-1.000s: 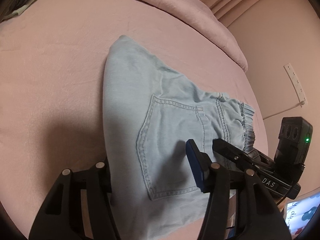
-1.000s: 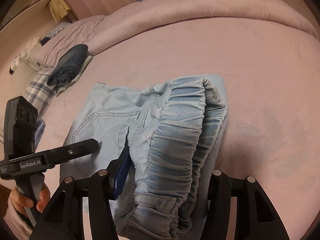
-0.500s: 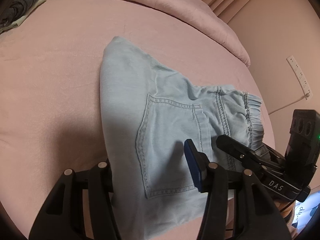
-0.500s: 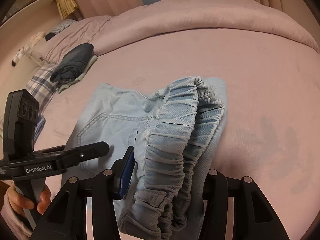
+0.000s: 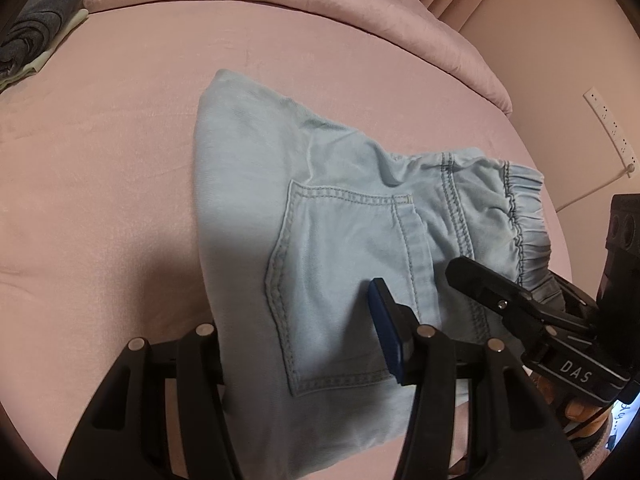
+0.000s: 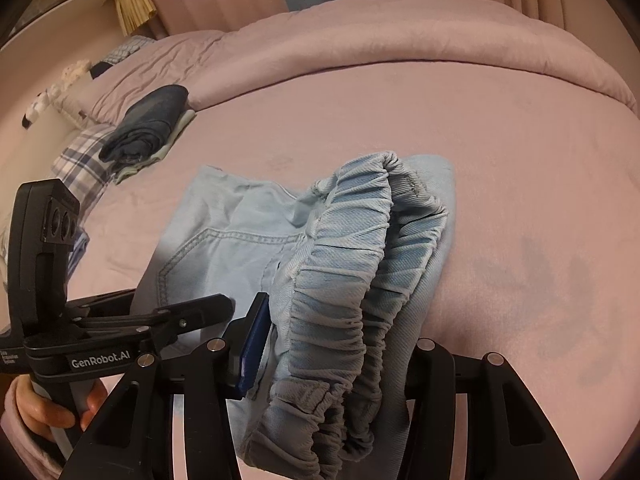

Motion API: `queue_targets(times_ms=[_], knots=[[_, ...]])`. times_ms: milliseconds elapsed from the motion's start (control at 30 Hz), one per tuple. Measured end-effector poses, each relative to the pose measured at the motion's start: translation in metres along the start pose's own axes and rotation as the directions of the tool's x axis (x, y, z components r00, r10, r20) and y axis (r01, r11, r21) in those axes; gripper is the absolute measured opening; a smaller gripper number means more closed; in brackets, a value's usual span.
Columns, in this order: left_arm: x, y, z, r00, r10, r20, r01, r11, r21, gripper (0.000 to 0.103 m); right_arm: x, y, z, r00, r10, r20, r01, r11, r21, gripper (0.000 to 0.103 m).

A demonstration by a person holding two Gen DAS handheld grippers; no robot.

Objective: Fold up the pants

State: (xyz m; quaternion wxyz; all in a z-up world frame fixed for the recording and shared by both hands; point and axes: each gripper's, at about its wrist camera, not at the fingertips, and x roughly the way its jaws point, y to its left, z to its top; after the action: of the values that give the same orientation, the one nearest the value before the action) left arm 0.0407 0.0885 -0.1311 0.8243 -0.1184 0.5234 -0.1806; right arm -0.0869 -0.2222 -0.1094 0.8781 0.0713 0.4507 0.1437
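Observation:
Pale blue denim pants (image 5: 340, 220) lie folded on the pink bed (image 5: 100, 160), back pocket up. My left gripper (image 5: 296, 320) is shut on their near edge; cloth hides its left finger, and the blue pad (image 5: 384, 332) of the right finger shows above the cloth. In the right wrist view the gathered elastic waistband (image 6: 344, 300) bunches up between the fingers of my right gripper (image 6: 340, 332), which is shut on it; the blue pad (image 6: 252, 348) presses its left side. The left gripper (image 6: 192, 312) reaches in from the left beside it.
A dark folded garment (image 6: 148, 128) sits on pale and plaid cloths (image 6: 80, 156) at the far left of the bed. A rolled pink duvet (image 6: 400, 40) runs along the back. A power strip (image 5: 608, 128) hangs on the wall to the right.
Both views have tilted slightly and the pants sit a little further from the cameras. The left gripper has edged closer to the right one. Both grips have stayed on.

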Motion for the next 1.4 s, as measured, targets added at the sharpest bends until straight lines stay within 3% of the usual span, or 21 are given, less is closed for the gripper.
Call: queue_targets(times_ms=[433,800,1233,1400], knots=[[0.004,-0.001,-0.002,0.999,0.044,-0.009,-0.044,0.999,0.012,0.053,-0.003,0.010,-0.002,1.000,-0.018,0.015,0.018,1.000,-0.015,0.050],[0.005,0.000,-0.004,0.999,0.037,-0.007,-0.037,0.999,0.003,0.052,-0.004,0.014,-0.004,0.999,-0.042,0.025,0.043,0.998,-0.041,0.048],[-0.007,-0.004,-0.005,0.997,0.072,0.032,-0.072,0.997,-0.015,0.032,-0.003,0.014,-0.004,0.999,-0.031,0.036,0.032,0.999,-0.029,0.048],[-0.012,-0.009,-0.005,0.996,0.072,0.046,-0.071,0.997,-0.018,0.027,-0.007,0.011,-0.006,0.999,-0.022,0.049,0.024,0.999,-0.028,0.043]])
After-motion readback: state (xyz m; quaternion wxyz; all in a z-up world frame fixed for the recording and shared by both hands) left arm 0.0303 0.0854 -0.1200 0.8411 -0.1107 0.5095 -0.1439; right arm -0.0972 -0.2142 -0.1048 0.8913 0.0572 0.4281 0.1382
